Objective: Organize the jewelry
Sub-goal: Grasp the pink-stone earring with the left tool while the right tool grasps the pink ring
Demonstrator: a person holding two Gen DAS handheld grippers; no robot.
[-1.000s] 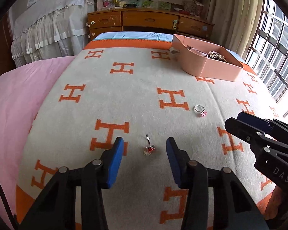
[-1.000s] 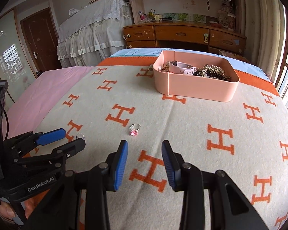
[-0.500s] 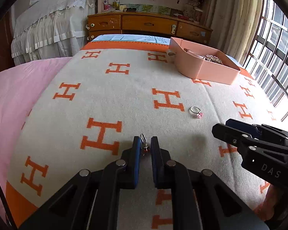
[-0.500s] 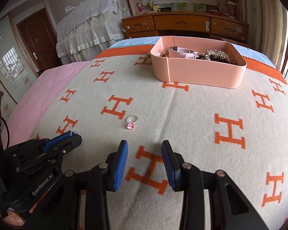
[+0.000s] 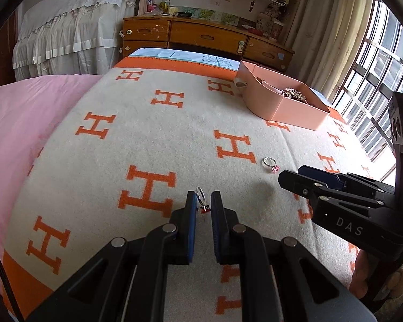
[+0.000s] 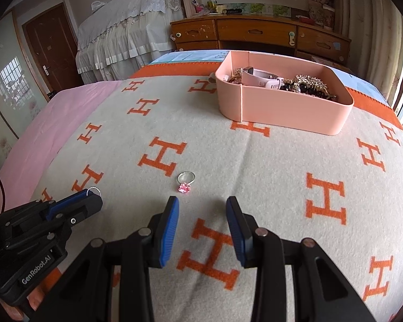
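A silver ring with a red stone [image 5: 202, 201] is pinched between the blue pads of my left gripper [image 5: 203, 200], which is shut on it just above the blanket. From the right wrist view its hoop [image 6: 93, 191] pokes out of the left gripper [image 6: 90, 201]. A second silver ring with a pink stone [image 6: 184, 182] lies on the blanket, just ahead of my right gripper [image 6: 202, 206], which stands open with nothing between its pads. That pink-stone ring [image 5: 270, 164] lies near the right gripper [image 5: 298, 174] in the left wrist view.
A pink box [image 6: 282, 110] holding a watch and several pieces of jewelry sits at the far side of the cream blanket [image 6: 268, 166] with orange H marks. A pink sheet [image 5: 18, 123] covers the bed's left side. A wooden dresser [image 6: 255, 35] stands behind.
My left gripper closed on the red-stone ring and lifted it slightly off the blanket. The right gripper edged closer to the pink-stone ring, still open.
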